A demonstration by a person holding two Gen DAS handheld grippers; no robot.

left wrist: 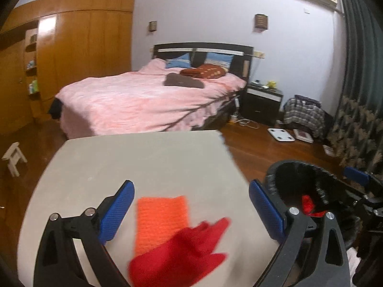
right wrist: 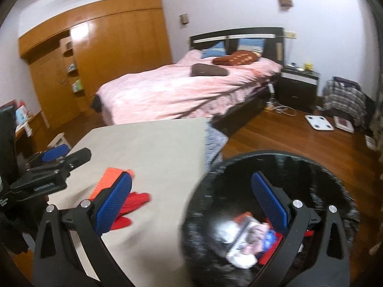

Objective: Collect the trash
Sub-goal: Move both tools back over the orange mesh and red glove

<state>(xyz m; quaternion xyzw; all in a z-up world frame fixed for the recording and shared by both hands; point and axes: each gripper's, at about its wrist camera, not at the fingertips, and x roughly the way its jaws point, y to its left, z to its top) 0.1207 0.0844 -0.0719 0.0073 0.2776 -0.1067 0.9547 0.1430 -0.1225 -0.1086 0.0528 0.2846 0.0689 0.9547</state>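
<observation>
With both the left gripper (left wrist: 191, 205) and right gripper (right wrist: 191, 201) spread wide and empty, the red scrap (left wrist: 182, 253) beside the bin (right wrist: 275, 165) could slide off the table (left wrist: 143, 157) if nudged.

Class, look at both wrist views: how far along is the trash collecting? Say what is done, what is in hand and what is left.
Done: the black bin beside the table already holds wrappers and scraps. In hand: nothing; the left gripper and right gripper are both open and empty. Left: an orange sheet and crumpled red paper lie on the table, not yet picked up.
</observation>
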